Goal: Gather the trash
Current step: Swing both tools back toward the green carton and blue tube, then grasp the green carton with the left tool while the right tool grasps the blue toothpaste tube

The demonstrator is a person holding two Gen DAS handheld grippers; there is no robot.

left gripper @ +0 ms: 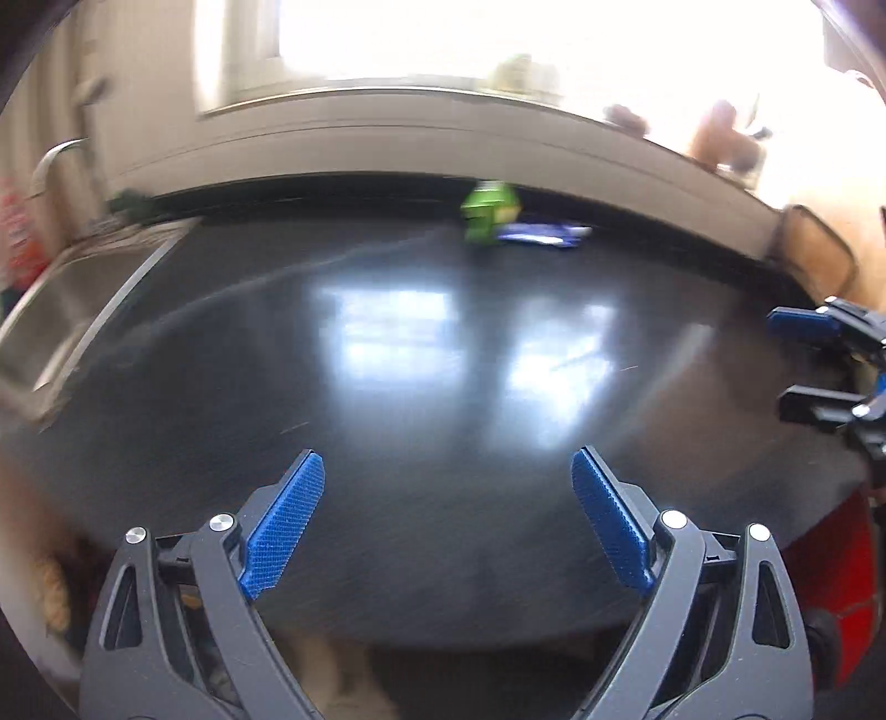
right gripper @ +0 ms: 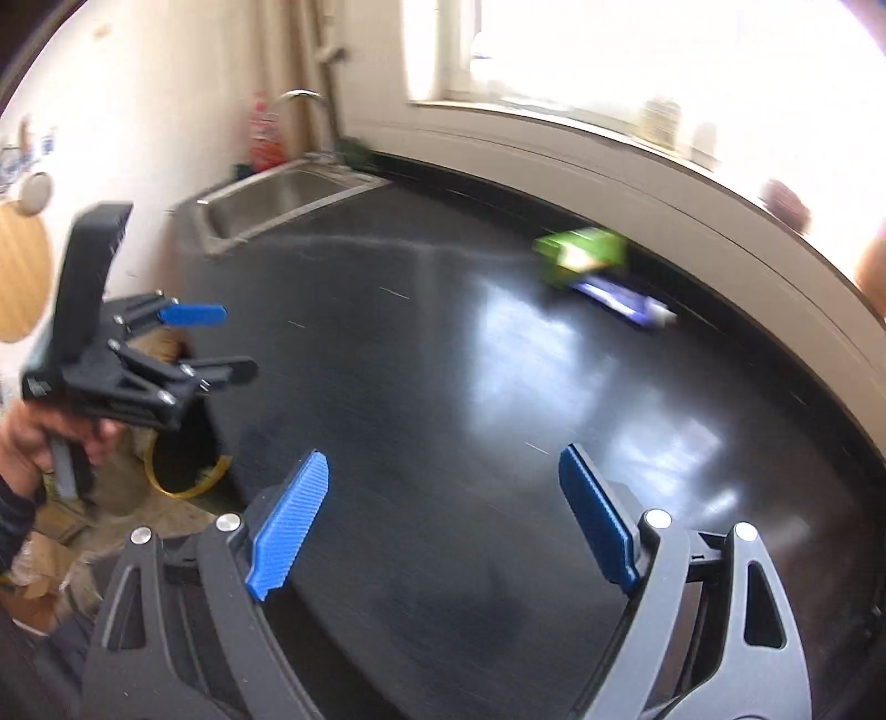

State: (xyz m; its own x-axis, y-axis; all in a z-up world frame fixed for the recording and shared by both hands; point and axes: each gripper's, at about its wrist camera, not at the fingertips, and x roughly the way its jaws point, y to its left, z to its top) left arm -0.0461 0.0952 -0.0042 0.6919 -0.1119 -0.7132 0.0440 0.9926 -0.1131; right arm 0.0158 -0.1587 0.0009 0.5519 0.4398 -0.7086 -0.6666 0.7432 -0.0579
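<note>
At the far left a steel sink [right gripper: 288,194] is let into the black countertop [left gripper: 432,387], with a tap [right gripper: 302,95] and a red bottle [right gripper: 264,135] behind it by the wall; these sit where washing-up things belong and look to be no part of the job. Next comes the left gripper [left gripper: 447,518], hanging above the near edge of the counter with its blue pads spread wide and nothing between them. The other camera shows it from the side, held in the person's left hand [right gripper: 39,443], pointing across the worktop. It is probably kept open because a grasp has yet to be chosen. The middle of the counter is bare and glossy, throwing back the glare of the window [left gripper: 498,39], so the frames are smeared and fine detail is lost.

Further right, against the back edge of the counter under the sill, lies the trash: a green carton [left gripper: 490,213] on its side and, touching it on the right, a blue wrapper [left gripper: 545,232]. Both are well apart from either tool. They seem to have been dropped at the back, which means a long reach over the worktop. Right of centre the right gripper [right gripper: 443,518] also hovers low over the near edge, fingers released and empty, aimed roughly toward the two pieces. A red container [left gripper: 830,581] shows below the counter at the far right, possibly the bin, though I cannot tell
</note>
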